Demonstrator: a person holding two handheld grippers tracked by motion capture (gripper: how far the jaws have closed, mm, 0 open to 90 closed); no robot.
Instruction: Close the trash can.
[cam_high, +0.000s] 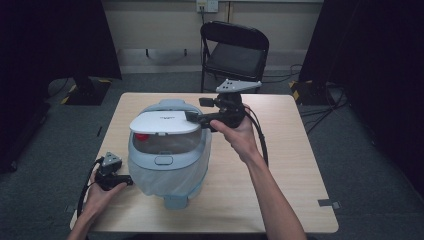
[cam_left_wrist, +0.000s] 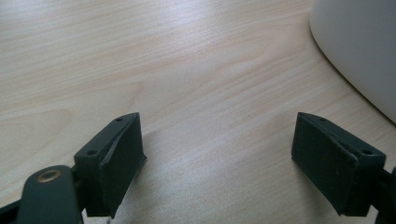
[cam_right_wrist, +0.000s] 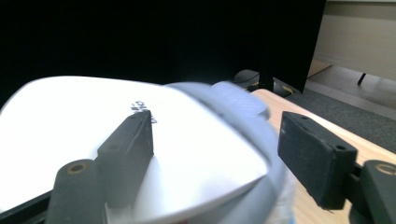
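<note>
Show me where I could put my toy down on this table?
The bare wood right of the bin, past the right forearm, is free. The front edge of the table is too. Around the left gripper beside the bin, it is crowded.

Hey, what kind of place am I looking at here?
Probably a lab or studio set up for recording, not a home: a lone wooden table on grey carpet, black curtains at both sides, a folding chair behind, cables on the floor.

high view looks down and forward over the table (cam_high: 280, 165); both gripper views sit close, sharing the bin (cam_high: 167, 150) with it.
</note>
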